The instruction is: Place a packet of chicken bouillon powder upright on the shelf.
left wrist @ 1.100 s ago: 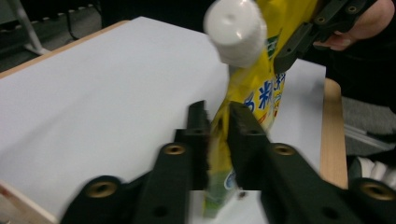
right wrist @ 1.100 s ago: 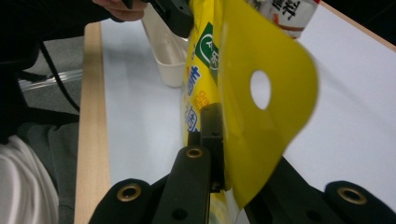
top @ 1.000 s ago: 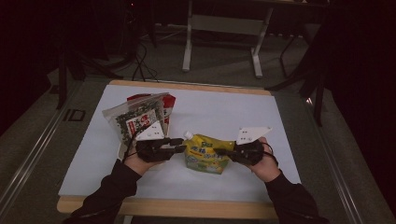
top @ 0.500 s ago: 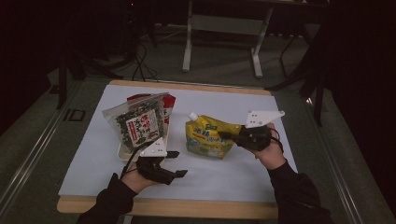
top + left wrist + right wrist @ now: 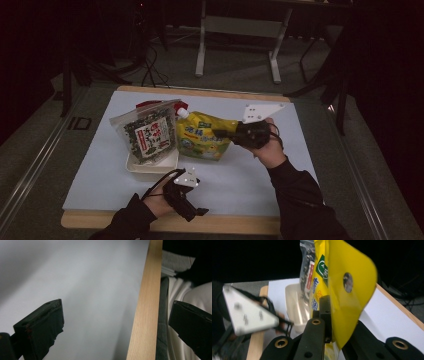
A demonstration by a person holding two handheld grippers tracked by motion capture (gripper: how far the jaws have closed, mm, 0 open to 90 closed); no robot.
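A: Since a second ago the left tongs (image 5: 196, 212) have dropped back to the tabletop's (image 5: 240, 185) near edge, their jaws just opening with nothing between them, while the right tongs (image 5: 223, 134) lifted the pouch (image 5: 202, 136) toward the tray (image 5: 150, 165).

B: So in the high view the pouch hangs beside the seaweed bag (image 5: 147, 132), which stands in the tray?

A: Yes, probably to be stood there too. Left gripper view: released jaws over smooth white tabletop (image 5: 87, 290) and its wooden rim.

B: And the right gripper view?

A: Right tongs (image 5: 329, 322) clenched on the pouch's (image 5: 347, 290) flat, glossy yellow edge, near its punched hole; the pale tray (image 5: 295, 305) sits beyond.
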